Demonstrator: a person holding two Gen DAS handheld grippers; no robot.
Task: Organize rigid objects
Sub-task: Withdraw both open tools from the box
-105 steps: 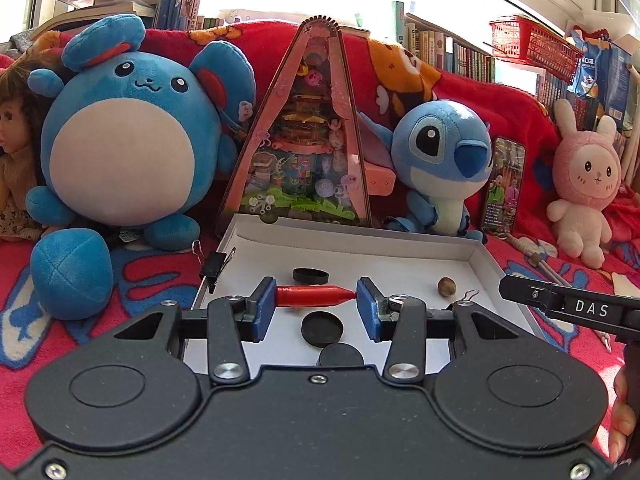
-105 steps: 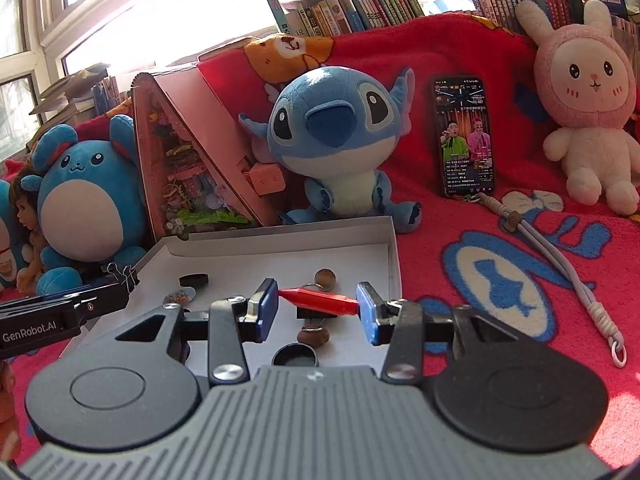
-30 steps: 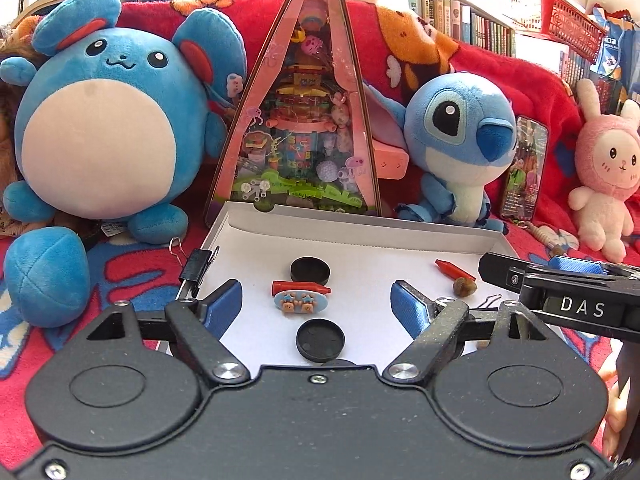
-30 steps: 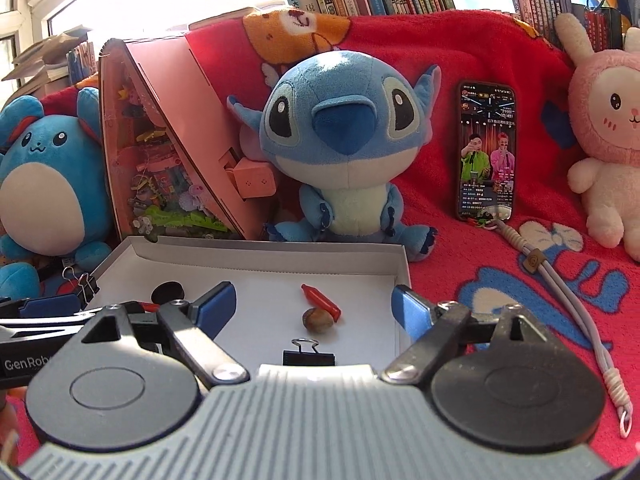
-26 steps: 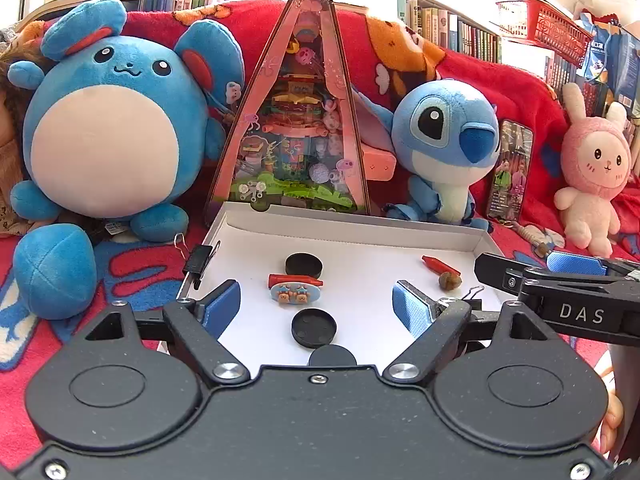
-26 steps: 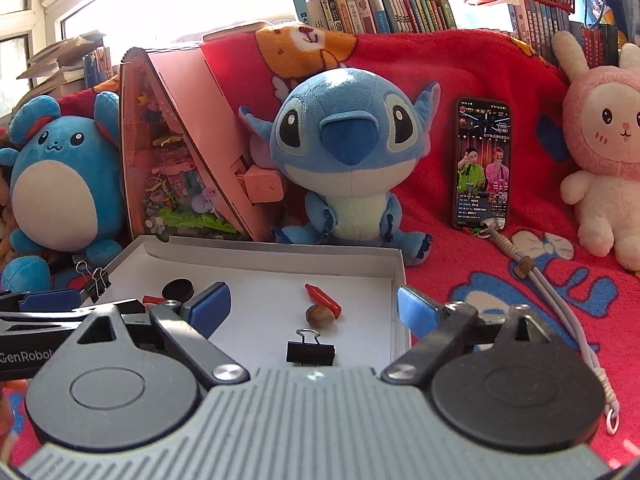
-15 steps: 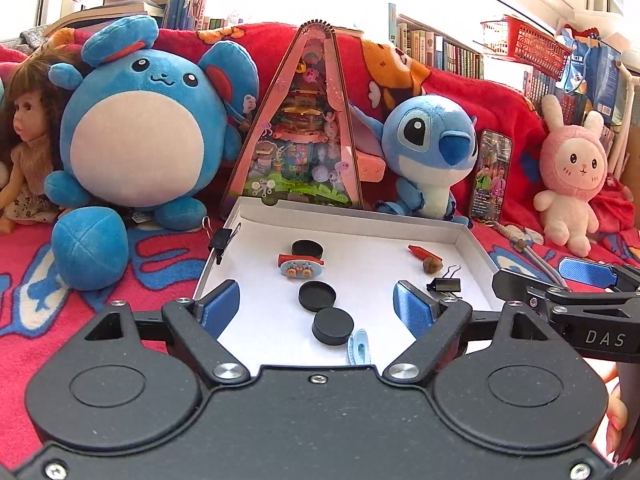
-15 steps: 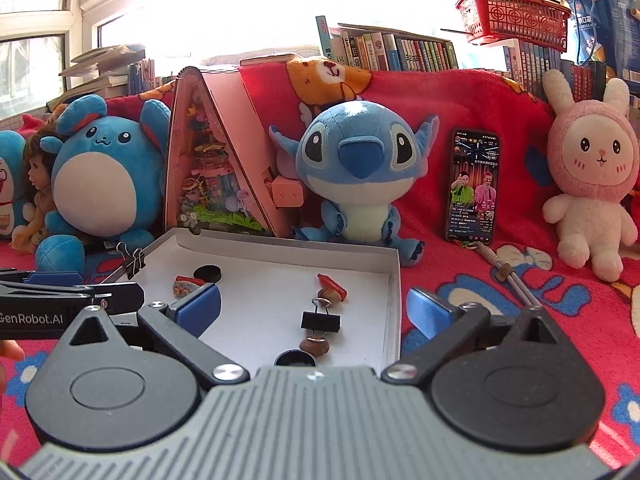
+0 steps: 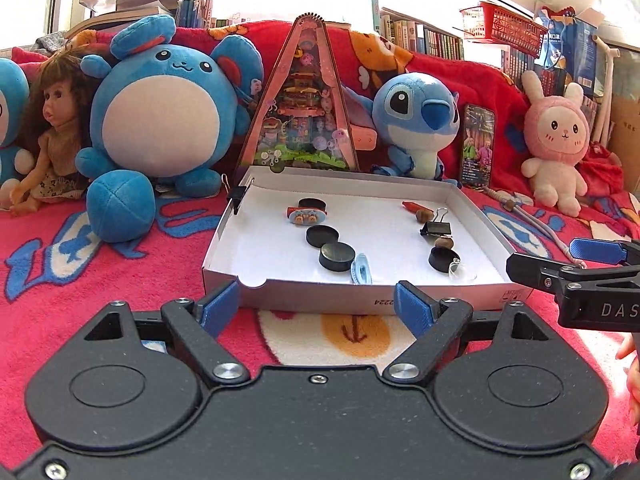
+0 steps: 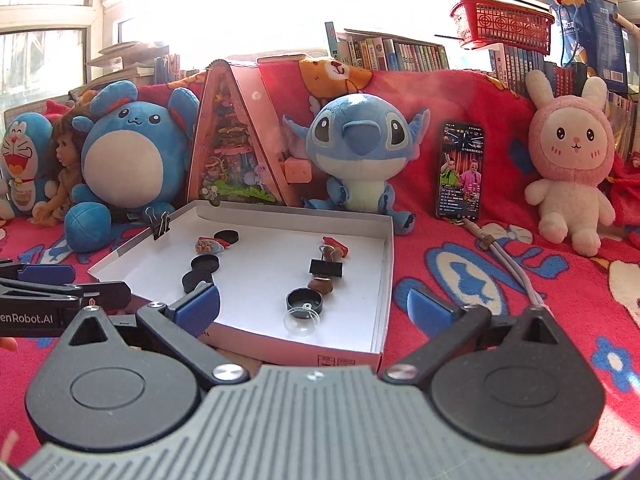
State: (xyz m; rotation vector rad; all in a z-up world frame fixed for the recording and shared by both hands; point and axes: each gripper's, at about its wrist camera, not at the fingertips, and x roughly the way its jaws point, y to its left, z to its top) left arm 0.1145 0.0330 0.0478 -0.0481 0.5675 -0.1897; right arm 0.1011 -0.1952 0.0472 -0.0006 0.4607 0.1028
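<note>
1. Two grippers, both yours, both empty: your left gripper (image 9: 318, 302) hangs just short of the box's near wall with its blue pads spread wide and only blanket between them; your right gripper (image 10: 312, 304) has just been opening and now stands as wide as it gets, nothing between its pads.
2. Under it all you've got the red cartoon blanket (image 9: 100, 280), with the plush row along the back: the round blue plush (image 9: 160, 108), the Stitch plush (image 9: 416, 116), the pink bunny plush (image 9: 558, 140), and the doll (image 9: 56, 128) far left.
3. Between the two blue plushes stands the pink triangular toy house (image 9: 306, 108), right behind the box.
4. Your task area is the shallow white cardboard box (image 9: 304, 290), lying flat on the blanket in front of both grippers.
5. Leaning against the blanket right of Stitch you can see the phone (image 10: 460, 170), screen lit.
6. Inside the box, left side: three black round caps (image 9: 337, 256) run in a loose line front to back, with a small cartoon charm (image 9: 307, 215) between the far two and a light blue clip (image 9: 361, 274) at the near end.
7. Right side of the box: a black binder clip (image 10: 326, 269), a red piece (image 10: 336, 245) beyond it touching a brown nut (image 9: 424, 215), and nearer you an open black cap (image 10: 304, 300) beside a clear suction cup (image 10: 302, 322).
8. One more binder clip (image 10: 160, 222) grips the box's far left wall.
</note>
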